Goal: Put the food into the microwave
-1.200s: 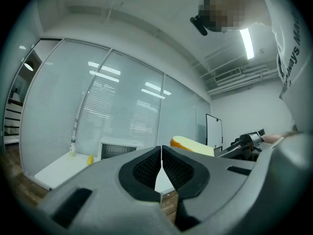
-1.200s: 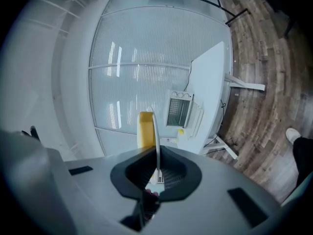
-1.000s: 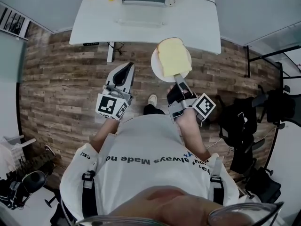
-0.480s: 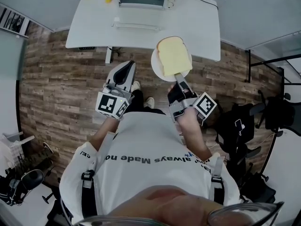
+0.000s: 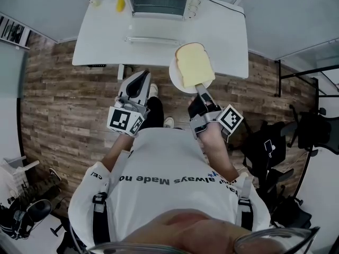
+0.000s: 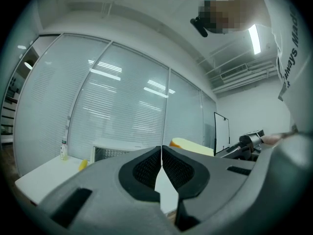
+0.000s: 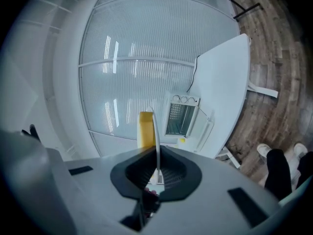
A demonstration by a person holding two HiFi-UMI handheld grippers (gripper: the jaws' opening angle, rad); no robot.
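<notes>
**Approach step, head view.** The right gripper [image 5: 201, 90] is shown with its jaws closed on the near rim of the plate [image 5: 176, 76], on which the bread [image 5: 194, 64] lies flat. In the right gripper view the rim is seen edge-on, pinched between the pads. The plate is held in the air at 12 o'clock of that gripper and is seen against the near edge of the table [image 5: 228, 36]. The left gripper [image 5: 139, 81] is carried at 9 o'clock of the plate, apart from it, with its jaws brought together and nothing between them. The microwave [image 5: 163, 0] stands at the far edge of the table, at 11 o'clock of the plate, and its door [image 5: 151, 39] appears to be lowered open toward the person. The step in hand is judged to be the carrying of the food to the microwave, with insertion not yet begun. For the next move the plate is to be carried toward 11 o'clock, passed over the door and set down inside before the grip is released. Because it is gripped at one rim only, it must be kept level or the bread may slide off.
</notes>
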